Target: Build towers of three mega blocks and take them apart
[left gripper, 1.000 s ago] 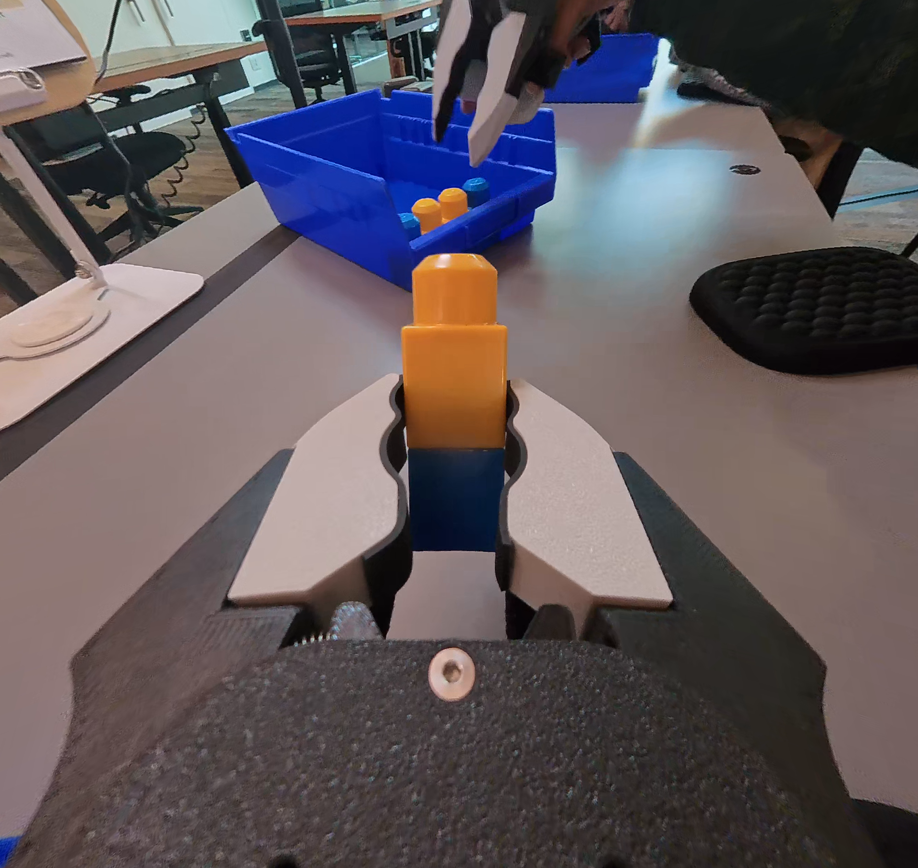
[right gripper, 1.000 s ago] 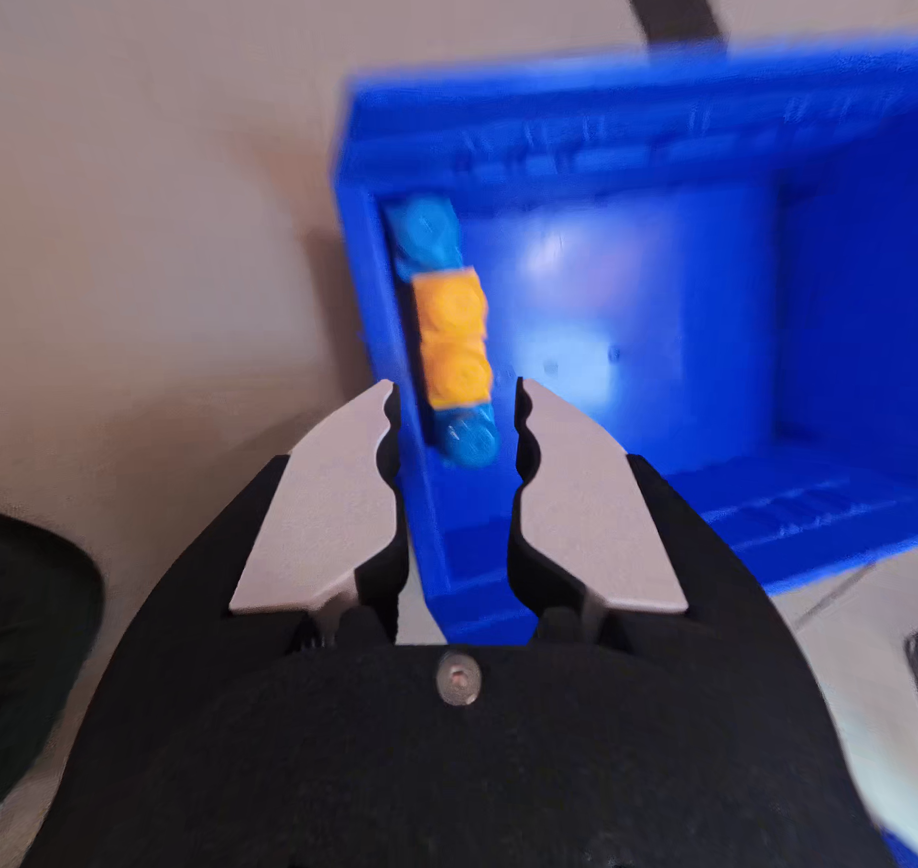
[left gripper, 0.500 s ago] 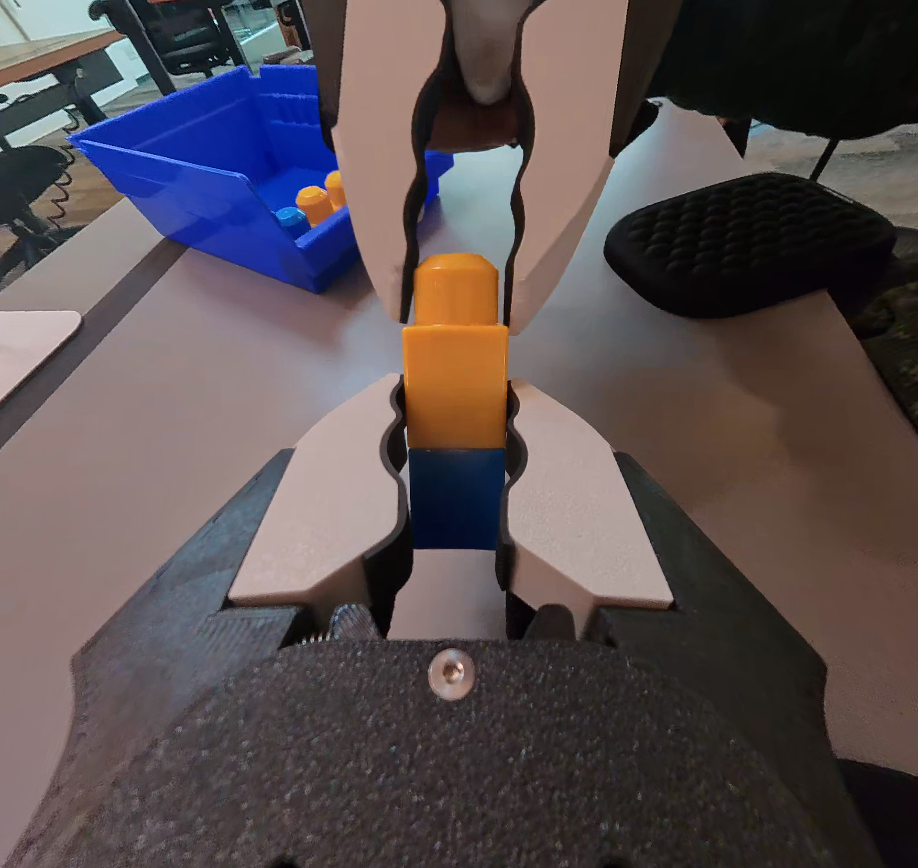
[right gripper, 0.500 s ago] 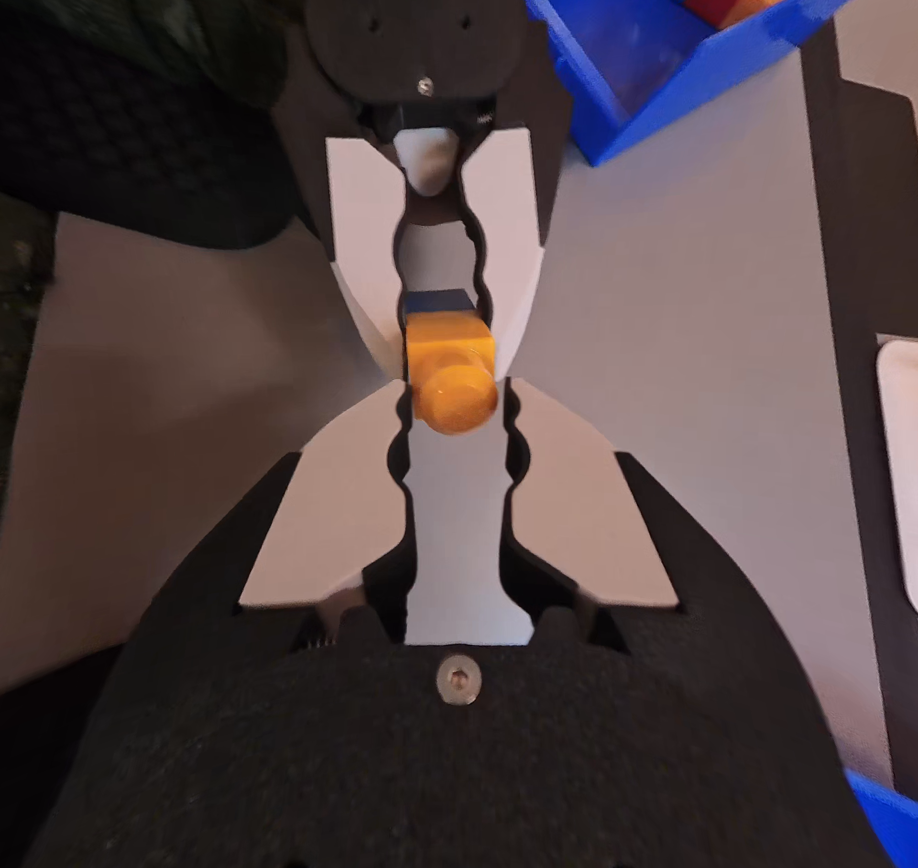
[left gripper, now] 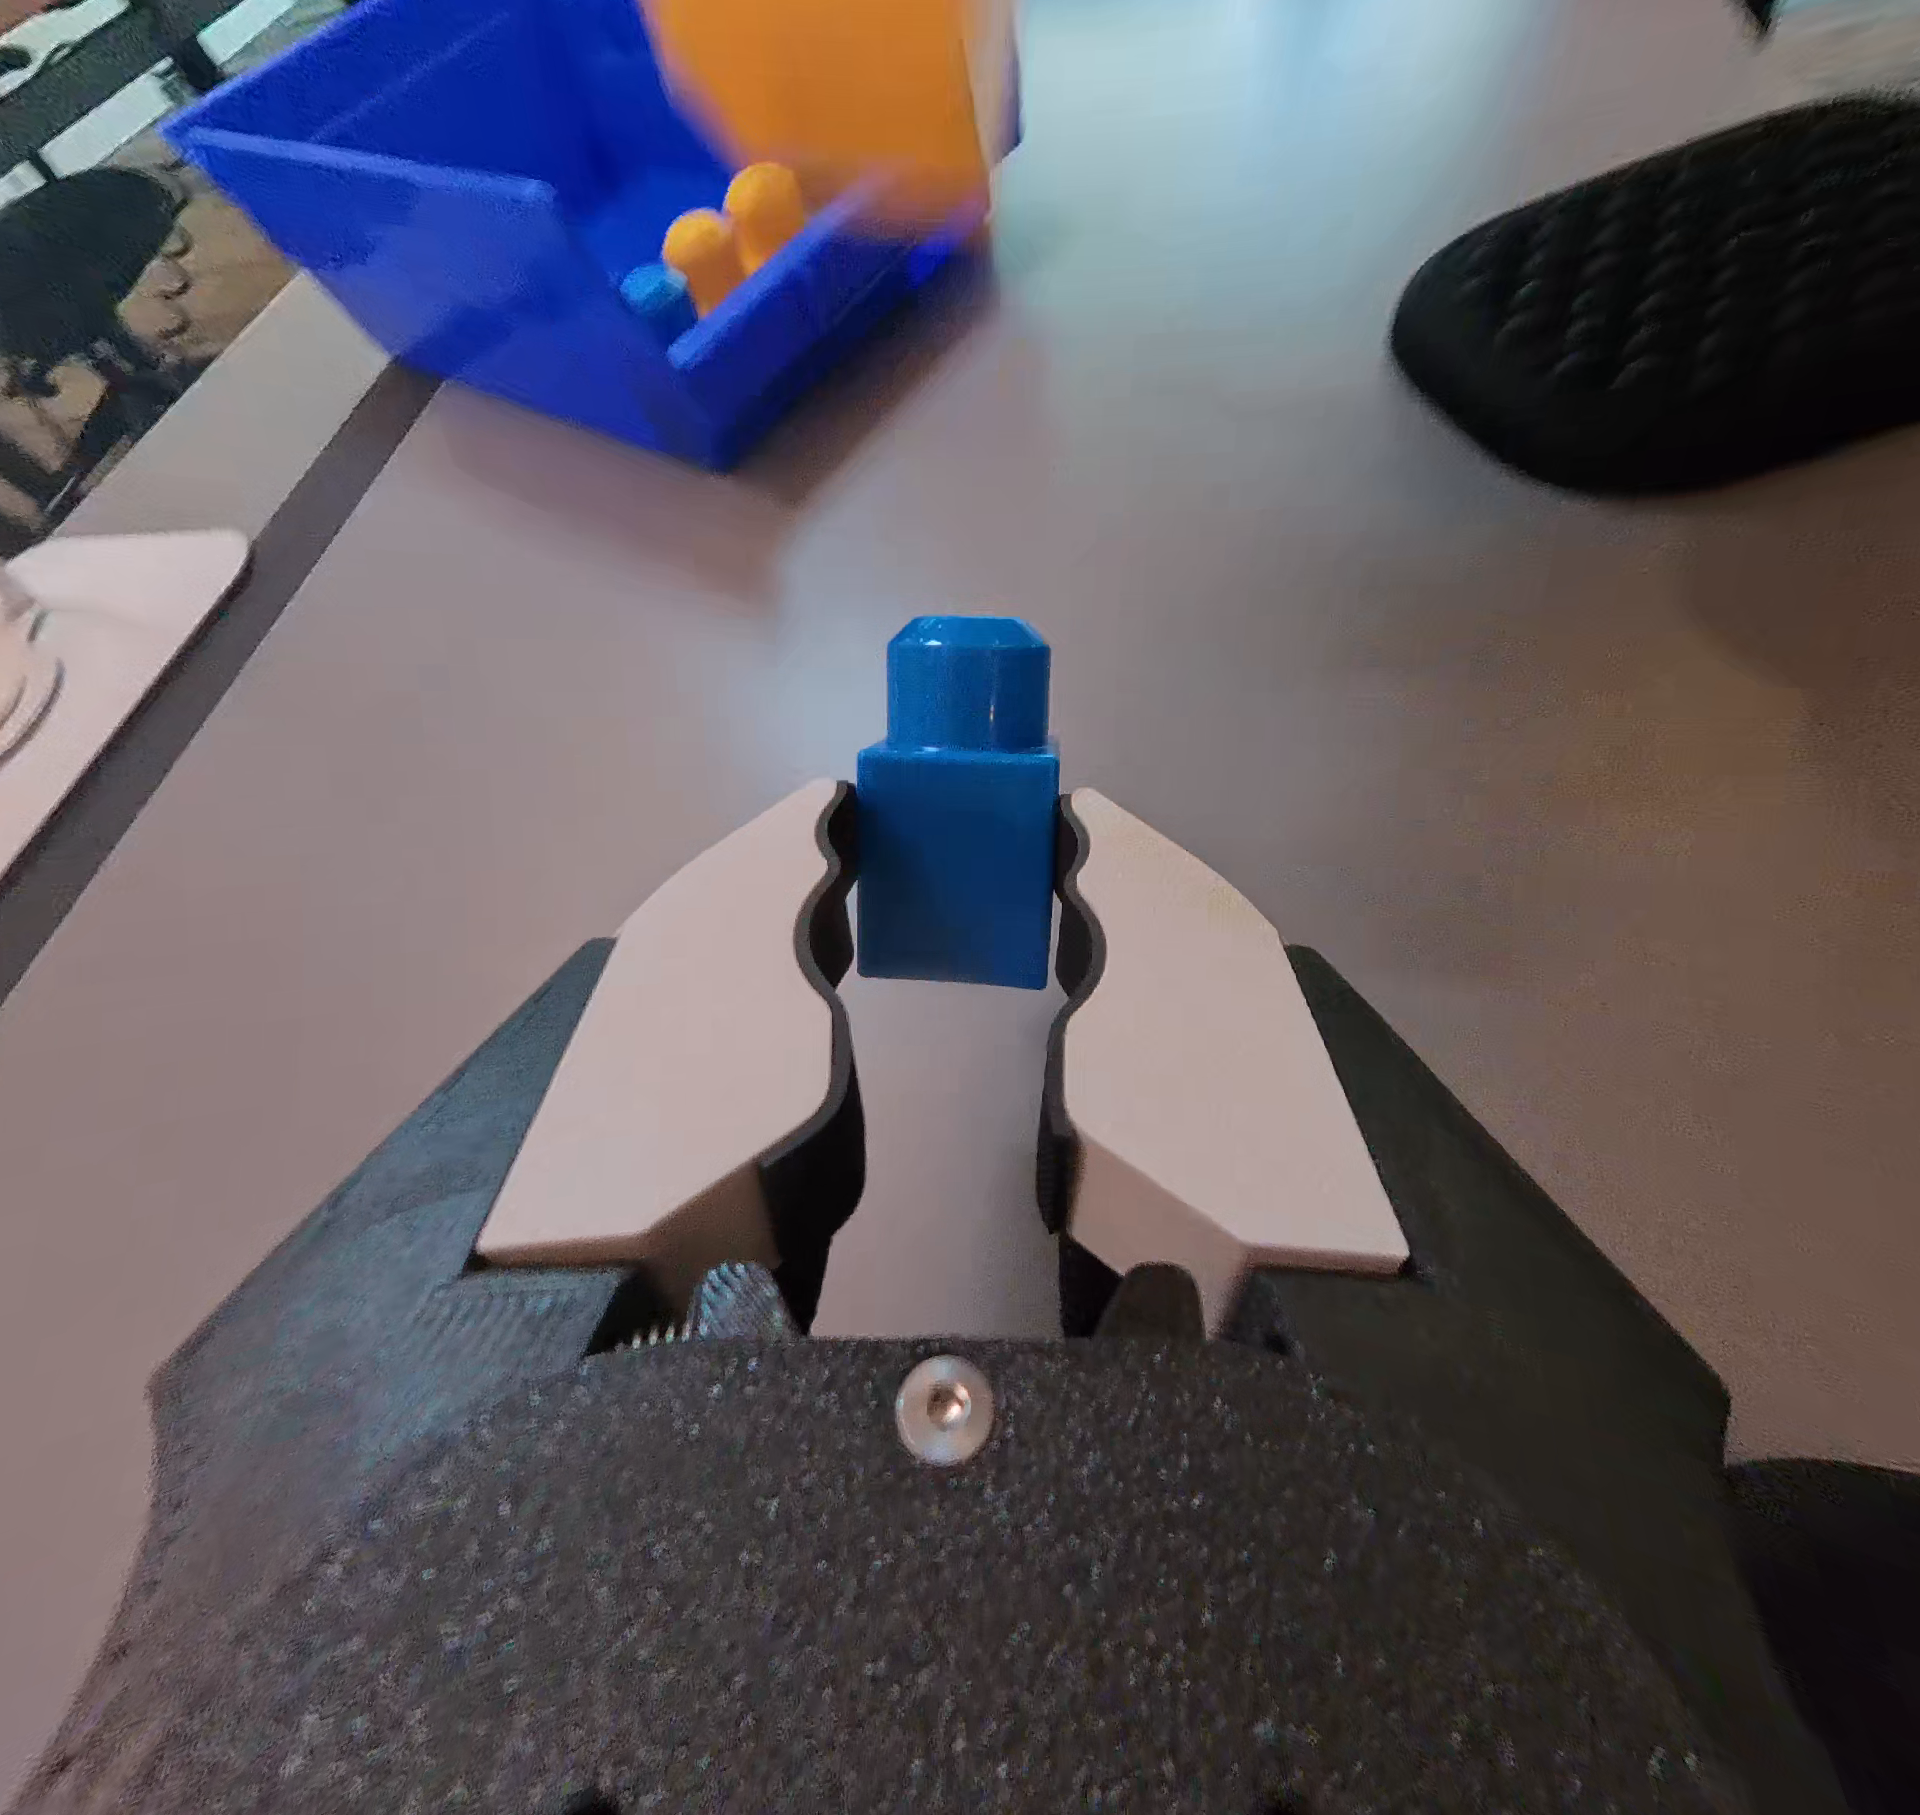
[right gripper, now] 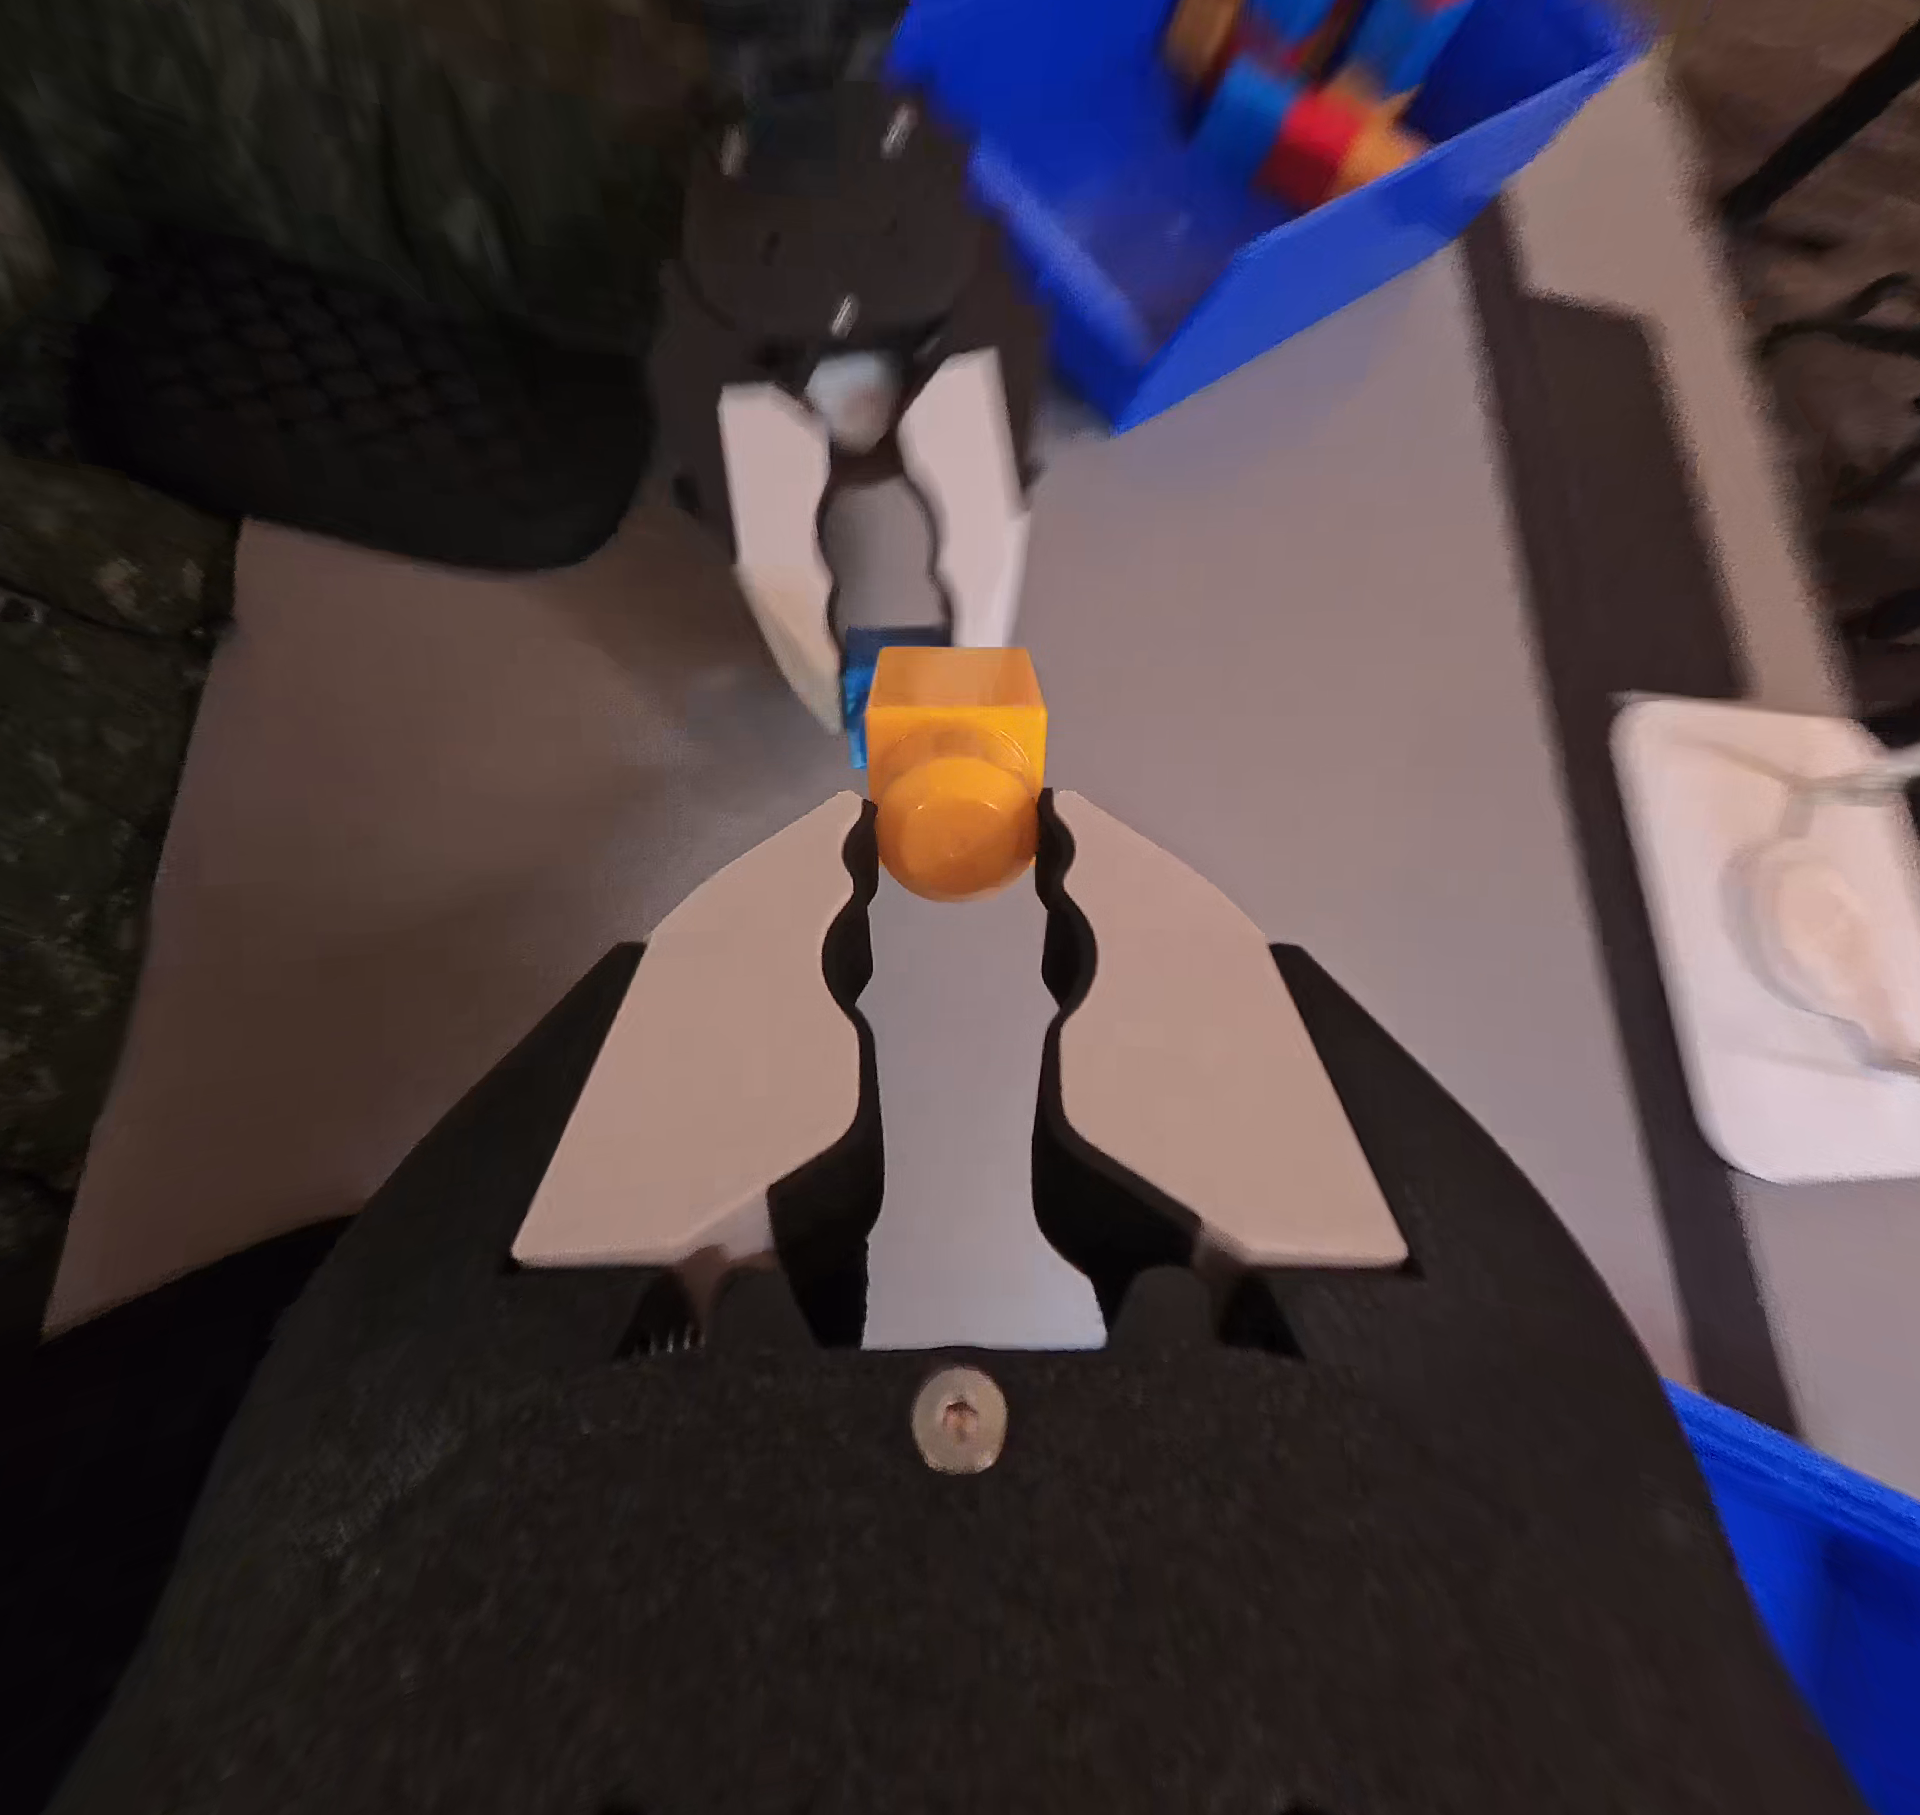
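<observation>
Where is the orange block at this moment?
In the right wrist view, the orange block sits centre frame, gripped by its stud between the right tongs, just off the blue block.

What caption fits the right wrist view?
Right tool grips the orange block by its stud, just off the blue block.

Block (left gripper: pixel 954 872) sits between left claw (left gripper: pixel 954 835) tips, above bench (left gripper: pixel 1351 726). Bin (left gripper: pixel 499 311) behind-left, blocks inside; pad (left gripper: pixel 1683 300) behind-right. Second block (right gripper: pixel 954 726) between right claw (right gripper: pixel 954 830) tips.
</observation>
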